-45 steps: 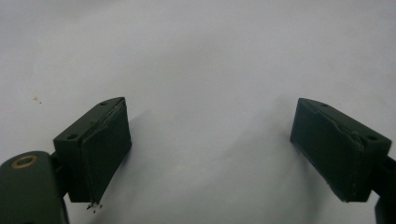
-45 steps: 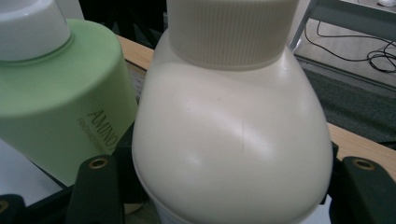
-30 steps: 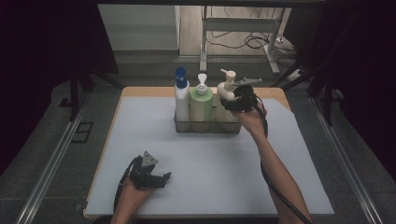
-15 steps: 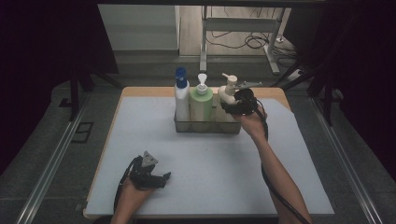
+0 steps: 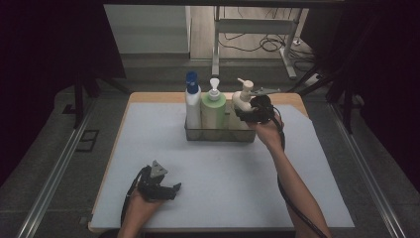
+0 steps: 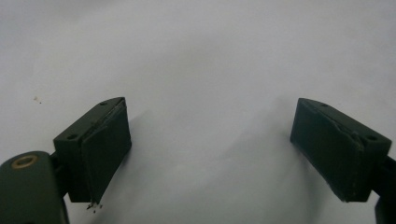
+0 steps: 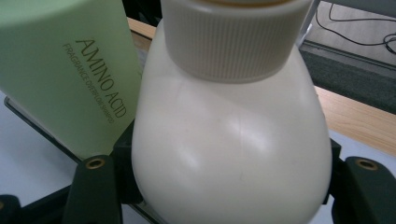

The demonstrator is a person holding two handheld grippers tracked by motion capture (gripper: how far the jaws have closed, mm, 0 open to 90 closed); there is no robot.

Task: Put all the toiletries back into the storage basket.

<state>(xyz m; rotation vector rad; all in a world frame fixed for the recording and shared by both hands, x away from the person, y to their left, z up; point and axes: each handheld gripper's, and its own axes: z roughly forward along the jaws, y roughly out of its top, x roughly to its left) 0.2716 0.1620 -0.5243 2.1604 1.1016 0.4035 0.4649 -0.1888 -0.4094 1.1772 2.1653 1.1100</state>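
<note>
A cream pump bottle (image 5: 241,101) stands at the right end of a grey wire basket (image 5: 218,135) at the far side of the table. My right gripper (image 5: 246,115) reaches in from the right and is shut on it. In the right gripper view both black jaws press the rounded body of the cream bottle (image 7: 233,140), just below its ribbed collar. A green pump bottle (image 5: 213,112) marked "AMINO ACID" (image 7: 65,70) stands touching it on the left. My left gripper (image 5: 173,189) rests low on the mat near the front left, open, with bare mat between its pads (image 6: 105,149).
A white bottle with a blue cap (image 5: 192,104) fills the basket's left end. A pale grey mat (image 5: 223,178) covers the wooden table (image 5: 292,99). Metal rails run along both sides of the table, and a desk frame with cables stands behind it.
</note>
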